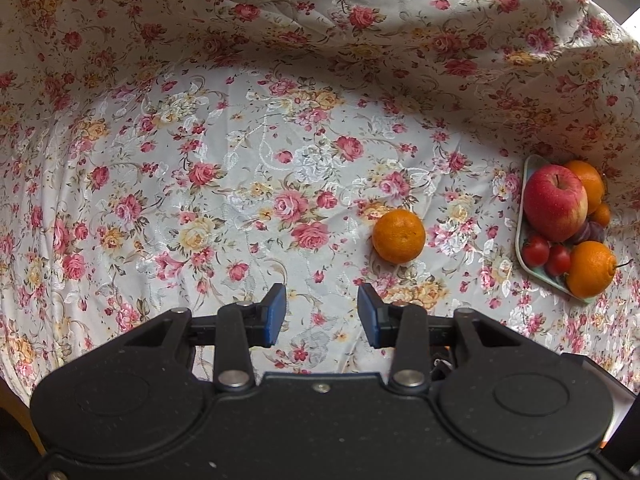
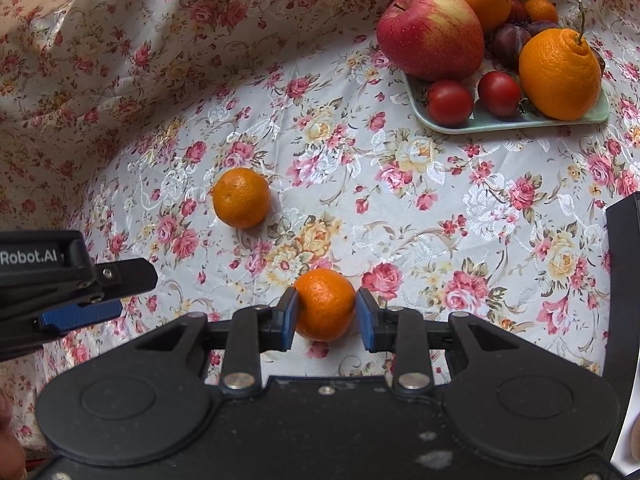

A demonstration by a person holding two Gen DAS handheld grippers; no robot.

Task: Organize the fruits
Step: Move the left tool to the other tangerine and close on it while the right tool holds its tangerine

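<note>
Two mandarins are off the plate. One mandarin point(image 2: 325, 304) sits between the blue pads of my right gripper point(image 2: 327, 312), which touch it on both sides just above the cloth. The other mandarin point(image 2: 241, 197) point(image 1: 399, 235) lies loose on the cloth, ahead and to the left. My left gripper point(image 1: 322, 312) hovers open over bare cloth with nothing between its fingers, the loose mandarin ahead to its right. A pale green plate point(image 2: 500, 125) point(image 1: 521, 216) holds an apple point(image 2: 431, 32), two large oranges point(image 2: 560, 74), plums and two cherry tomatoes point(image 2: 450, 103).
A floral cloth point(image 1: 240, 184) covers the table and rises in folds at the back and left. In the right wrist view the left gripper's black finger point(image 2: 120, 276) reaches in from the left edge. A dark upright object point(image 2: 624, 280) stands at the right edge.
</note>
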